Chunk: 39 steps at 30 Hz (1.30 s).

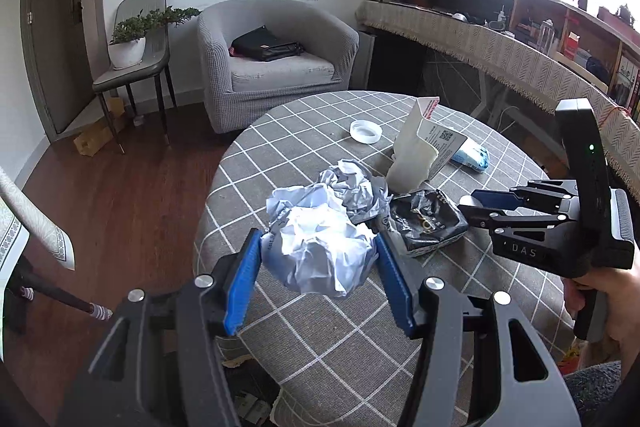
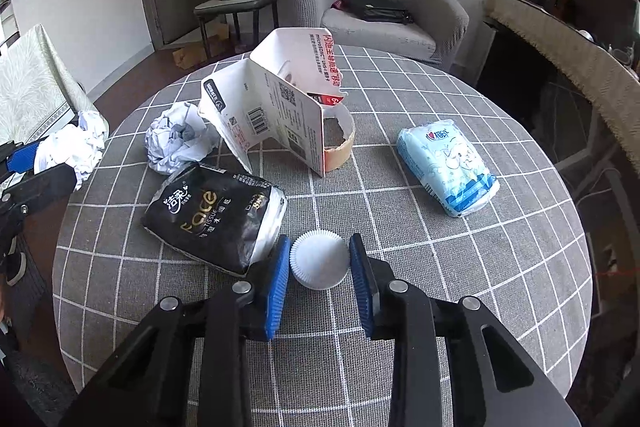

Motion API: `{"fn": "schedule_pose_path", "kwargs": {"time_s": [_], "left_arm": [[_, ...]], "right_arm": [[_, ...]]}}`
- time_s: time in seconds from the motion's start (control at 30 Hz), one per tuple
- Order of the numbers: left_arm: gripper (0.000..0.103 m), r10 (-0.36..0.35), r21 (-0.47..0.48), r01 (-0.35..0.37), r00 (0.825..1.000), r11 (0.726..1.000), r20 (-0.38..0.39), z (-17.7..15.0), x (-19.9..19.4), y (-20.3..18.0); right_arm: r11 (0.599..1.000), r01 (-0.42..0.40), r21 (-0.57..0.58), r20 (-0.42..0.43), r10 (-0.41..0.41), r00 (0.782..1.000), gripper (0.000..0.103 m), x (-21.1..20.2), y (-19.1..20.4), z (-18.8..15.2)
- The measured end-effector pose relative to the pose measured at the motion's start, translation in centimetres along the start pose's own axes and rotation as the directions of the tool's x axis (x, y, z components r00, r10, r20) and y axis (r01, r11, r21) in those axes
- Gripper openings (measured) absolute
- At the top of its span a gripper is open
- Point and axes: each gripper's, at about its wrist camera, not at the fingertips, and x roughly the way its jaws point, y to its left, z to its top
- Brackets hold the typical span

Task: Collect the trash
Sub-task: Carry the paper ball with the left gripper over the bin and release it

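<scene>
On the far left we have the left gripper [image 1: 318, 255], its blue ribbed pads pressed against both sides of a crumpled ball of white paper [image 1: 320, 255], jaws partly apart around the wad, which hangs above the near rim of the round table under a grey cloth with a white grid [image 1: 340, 355]. Just past it, a second crumpled ball of pale paper [image 2: 176, 141] lies on the cloth, and beside that we see a flattened black tissue packet with gold lettering [image 2: 212, 215] lying on its side. Moving toward the middle, a torn white cardboard package with red print and barcodes [image 2: 276, 99] stands folded open like a tent, with a cream, ragged-edged curl of cardboard [image 2: 340, 147] tucked at its right side. In front of us the right gripper [image 2: 320, 263] is closed on a small white fluted paper cup [image 2: 318, 261], both blue pads touching its pleated rim, narrow jaws, the cup just beside the black packet's open end. From the left wrist view we also spot a round white plastic lid [image 1: 365, 132] lying farther back on the cloth. Over to the right, a pale blue and white soft tissue pack [image 2: 448, 167] rests alone, well apart from the cup.
</scene>
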Motion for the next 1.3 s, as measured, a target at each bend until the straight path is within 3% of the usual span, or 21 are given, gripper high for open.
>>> {"fn": "schedule_pose_path", "kwargs": {"time_s": [0.27, 0.47, 0.7, 1.03, 1.3], "left_arm": [[0.060, 0.035, -0.031, -0.035, 0.999, 0.999, -0.006, -1.1, -1.4, 3.0], [0.060, 0.076, -0.041, -0.077, 0.997, 0.996, -0.024, -2.1, -2.0, 5.2], [0.060, 0.103, -0.118, -0.107, 0.994, 0.987, -0.039, -3.1, -2.6, 8.5], [0.060, 0.151, -0.143, -0.170, 0.979, 0.975, -0.139, -5.8, -1.6, 11.9], [0.060, 0.171, -0.139, -0.217, 0.944, 0.966, -0.283, -9.6, 0.4, 14.4]], "right_arm": [[0.997, 0.072, 0.026, 0.095, -0.075, 0.993, 0.030, -2.7, 1.0, 1.7], [0.999, 0.027, 0.018, 0.159, -0.029, 0.987, 0.030, -4.3, 3.0, 3.0], [0.998, -0.050, -0.033, 0.259, 0.056, 0.964, 0.030, -6.1, 6.8, 4.5], [0.979, -0.181, -0.098, 0.211, 0.198, 0.957, 0.030, -4.5, 12.3, 4.8], [0.951, -0.274, -0.142, 0.134, 0.293, 0.947, 0.030, -2.8, 16.6, 5.1]]}}
